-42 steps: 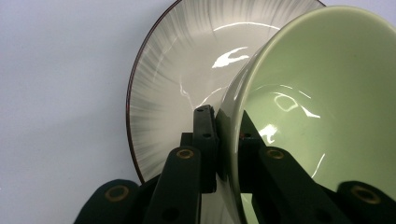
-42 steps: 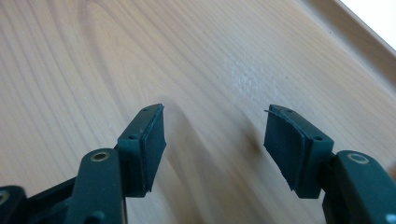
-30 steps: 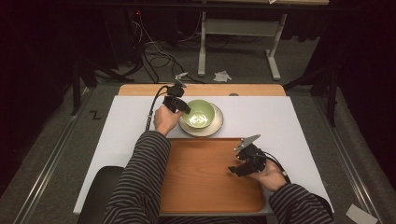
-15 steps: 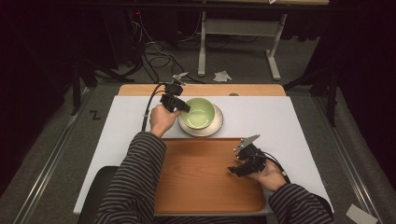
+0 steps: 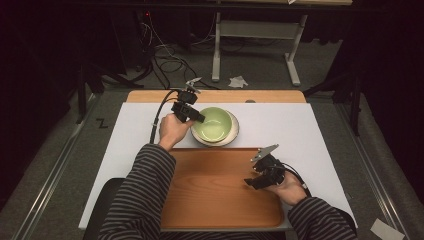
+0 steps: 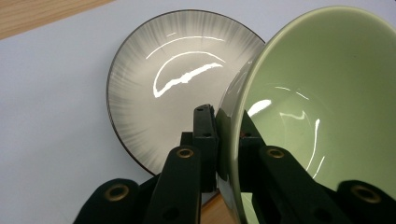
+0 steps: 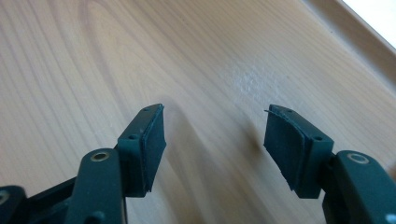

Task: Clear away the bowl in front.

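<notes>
The table (image 5: 310,135) in front of you carries a white sheet, with a strip of bare wood along its far edge. On the near part lies the wooden tray (image 5: 215,195), its grain running across the right gripper view (image 7: 140,56).

Beyond the tray's far edge sits the plate (image 5: 233,138), pale and glossy with a dark rim and fine radial streaks, seen from close in the left gripper view (image 6: 159,88). Above it is the green bowl (image 5: 214,123), which you hold tilted, its open side turned toward the camera in the left gripper view (image 6: 327,107). There it hides the plate's right part; whether the two touch cannot be told.

Your left gripper (image 5: 192,116) is clamped on the bowl's rim, one jaw on the outer wall and one inside, as the left gripper view (image 6: 223,135) shows.

Your right gripper (image 5: 252,183) hangs over the right part of the tray, well apart from the bowl. Its jaws stand wide (image 7: 215,135) with nothing between them.
</notes>
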`<state>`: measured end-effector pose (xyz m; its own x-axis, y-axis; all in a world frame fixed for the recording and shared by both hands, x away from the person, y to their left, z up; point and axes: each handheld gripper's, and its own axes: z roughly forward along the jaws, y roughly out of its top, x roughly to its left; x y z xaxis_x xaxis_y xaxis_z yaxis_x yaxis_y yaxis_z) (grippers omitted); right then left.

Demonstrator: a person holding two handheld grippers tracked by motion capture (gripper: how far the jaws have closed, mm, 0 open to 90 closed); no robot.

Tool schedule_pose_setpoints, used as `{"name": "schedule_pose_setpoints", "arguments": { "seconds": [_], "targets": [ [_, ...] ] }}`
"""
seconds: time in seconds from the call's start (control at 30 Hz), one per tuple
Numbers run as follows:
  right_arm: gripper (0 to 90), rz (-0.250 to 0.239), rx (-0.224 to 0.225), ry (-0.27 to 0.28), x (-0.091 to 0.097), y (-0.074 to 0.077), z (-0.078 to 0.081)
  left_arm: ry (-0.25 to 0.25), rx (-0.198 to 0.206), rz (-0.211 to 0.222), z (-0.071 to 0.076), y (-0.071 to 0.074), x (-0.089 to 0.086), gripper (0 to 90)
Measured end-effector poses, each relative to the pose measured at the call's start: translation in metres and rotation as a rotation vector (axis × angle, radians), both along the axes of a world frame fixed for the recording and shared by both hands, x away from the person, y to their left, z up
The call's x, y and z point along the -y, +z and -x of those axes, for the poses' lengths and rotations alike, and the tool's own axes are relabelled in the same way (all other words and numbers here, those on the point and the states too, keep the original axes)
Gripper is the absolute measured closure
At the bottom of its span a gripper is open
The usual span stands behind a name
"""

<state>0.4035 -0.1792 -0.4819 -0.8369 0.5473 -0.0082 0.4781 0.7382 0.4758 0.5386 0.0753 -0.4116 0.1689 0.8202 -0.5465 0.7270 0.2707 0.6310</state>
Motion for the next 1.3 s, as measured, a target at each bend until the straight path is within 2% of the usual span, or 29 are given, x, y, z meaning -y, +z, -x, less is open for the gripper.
{"name": "schedule_pose_setpoints", "arguments": {
  "seconds": [0.17, 0.3, 0.43, 0.57, 0.73, 0.93, 1.3],
  "targets": [
    [40.0, 0.003, 0.003, 0.009, 0.000, -0.001, -0.001, -0.033, 0.014, 0.001, 0.009, 0.009, 0.001, 83.9],
    [40.0, 0.005, 0.003, 0.009, 0.000, -0.001, 0.000, -0.039, 0.015, 0.011, 0.014, 0.014, 0.001, 83.9],
    [40.0, 0.009, -0.005, 0.007, -0.001, -0.002, 0.000, -0.046, 0.019, 0.010, 0.017, 0.016, 0.001, 83.9],
    [40.0, 0.009, -0.003, 0.009, -0.001, -0.001, 0.000, -0.053, 0.008, 0.032, 0.022, 0.018, 0.000, 83.9],
    [40.0, 0.012, -0.010, 0.003, -0.002, -0.002, 0.000, -0.076, 0.010, 0.021, 0.030, 0.021, 0.000, 83.8],
    [40.0, 0.015, -0.003, 0.010, -0.002, -0.002, 0.000, -0.095, 0.014, 0.050, 0.041, 0.026, 0.000, 83.8],
    [40.0, 0.009, -0.001, 0.009, -0.001, -0.002, 0.000, -0.117, 0.019, 0.067, 0.056, 0.031, -0.006, 83.8]
  ]
}}
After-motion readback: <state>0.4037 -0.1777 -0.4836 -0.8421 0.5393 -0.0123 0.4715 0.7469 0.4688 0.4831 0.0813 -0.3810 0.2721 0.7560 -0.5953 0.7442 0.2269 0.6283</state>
